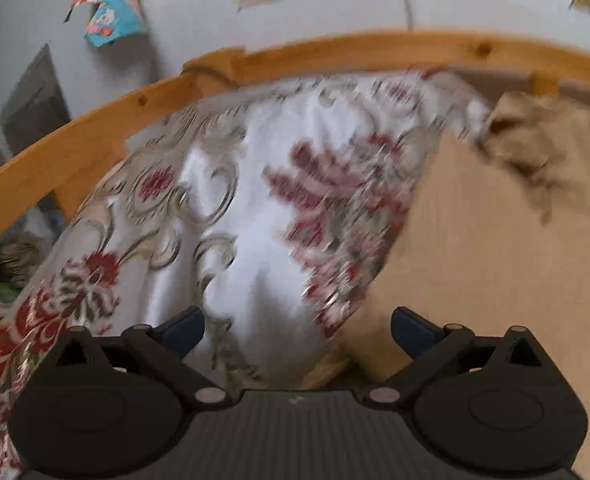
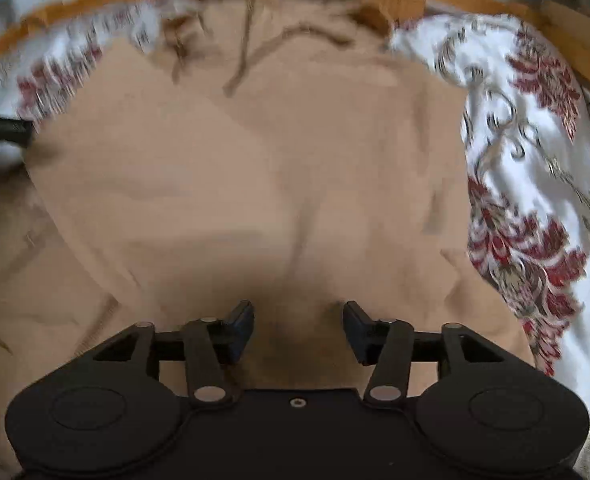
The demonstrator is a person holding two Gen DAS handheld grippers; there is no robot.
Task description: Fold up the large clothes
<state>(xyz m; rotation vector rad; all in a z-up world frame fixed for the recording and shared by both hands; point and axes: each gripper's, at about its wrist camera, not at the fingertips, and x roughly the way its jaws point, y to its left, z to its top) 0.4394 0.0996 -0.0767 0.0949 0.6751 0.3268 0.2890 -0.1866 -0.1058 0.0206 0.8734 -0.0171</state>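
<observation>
**Both grippers hover open over a tan garment**

Right gripper (image 2: pixel 298 322), jaws apart and empty, hangs just above the tan garment (image 2: pixel 255 160) spread on a floral bedcover (image 2: pixel 535 200), probably lining up a grasp. Left gripper (image 1: pixel 298 330), jaws wide, sits over the garment's left edge. Motion blur hides finer detail. A wooden bed rail (image 1: pixel 335 50) runs behind.
</observation>
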